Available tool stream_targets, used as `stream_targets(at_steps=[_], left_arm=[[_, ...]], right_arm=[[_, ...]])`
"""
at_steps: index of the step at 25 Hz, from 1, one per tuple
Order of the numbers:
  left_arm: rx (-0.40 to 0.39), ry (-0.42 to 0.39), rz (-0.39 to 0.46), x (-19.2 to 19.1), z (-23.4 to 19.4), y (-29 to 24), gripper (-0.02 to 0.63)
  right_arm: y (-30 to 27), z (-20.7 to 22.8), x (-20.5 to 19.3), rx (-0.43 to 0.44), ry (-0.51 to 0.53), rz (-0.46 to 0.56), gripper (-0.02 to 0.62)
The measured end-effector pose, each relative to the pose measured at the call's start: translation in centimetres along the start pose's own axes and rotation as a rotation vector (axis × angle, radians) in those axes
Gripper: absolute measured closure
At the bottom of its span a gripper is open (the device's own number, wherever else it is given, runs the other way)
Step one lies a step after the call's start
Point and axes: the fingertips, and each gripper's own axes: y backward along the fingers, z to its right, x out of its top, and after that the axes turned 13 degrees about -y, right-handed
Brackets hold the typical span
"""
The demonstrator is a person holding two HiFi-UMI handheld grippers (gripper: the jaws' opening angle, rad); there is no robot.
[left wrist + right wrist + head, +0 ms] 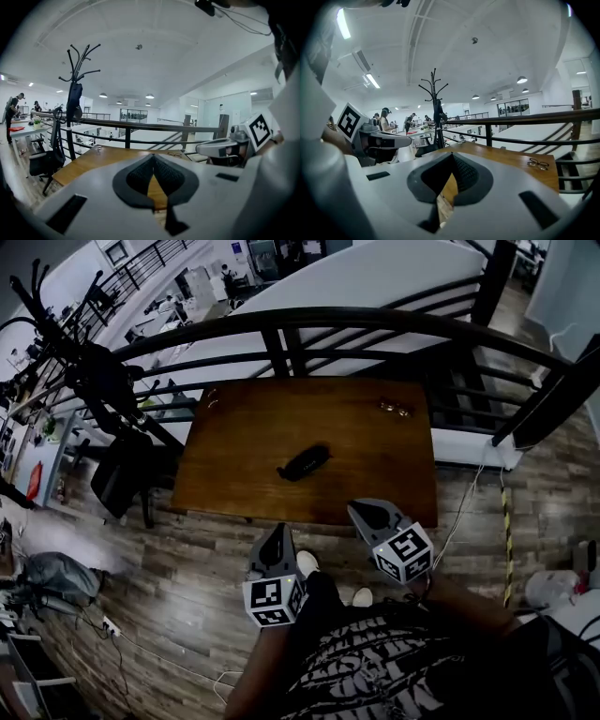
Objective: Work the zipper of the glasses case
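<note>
A black glasses case [304, 462] lies near the middle of the brown wooden table [234, 427], zipped shape, slanted. My left gripper [279, 532] hangs short of the table's near edge, shut and empty. To its right my right gripper [364, 514] sits at the near edge, also shut with nothing in it. In the left gripper view the black pads [140, 176] meet at their tips over the table [89, 161]; the right gripper [220, 147] shows at the side. The right gripper view has its pads [461, 173] closed too, and the case is hidden behind both jaws.
A pair of glasses [396, 409] [538, 163] lies at the table's far right corner. A small object [212, 397] rests at the far left. A black railing [309, 324] runs behind the table. A coat stand [75, 93] and office chair [44, 161] stand left.
</note>
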Motion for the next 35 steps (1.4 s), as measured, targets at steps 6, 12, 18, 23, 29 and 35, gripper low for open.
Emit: stream_targets(at_steps=[6,12,18,23,29,35], left_arm=[[-0.090,0.009,-0.004,0.0,-2.0,-5.7,0.599],[-0.179,-0.007,-0.026,0.7,-5.1,-10.8,0.599],[-0.222,-0.015,-0.006,1.2,-9.3,-15.4,0.599],[-0.289,-0.030,-0.030,-0.7,-11.8,-19.0,0.598],[-0.394,-0.028,-0.079,-3.5,-11.6,-22.3,0.599],[-0.513,-0.031,-0.198,-8.3,-9.3,-24.7,0.598]], right_arm=[[-3.6,2.4,0.9,-0.070,-0.012,-0.019,0.597],[-8.2,3.6,2.8,-0.115,-0.022,-0.025,0.597],[-12.9,5.3,4.9,-0.176,-0.031,-0.011,0.597],[-16.0,6.5,5.6,-0.235,-0.030,-0.018,0.598],[-17.9,7.4,6.1,-0.276,-0.007,-0.041,0.597],[-17.5,9.5,4.4,-0.324,-0.035,-0.082,0.598]])
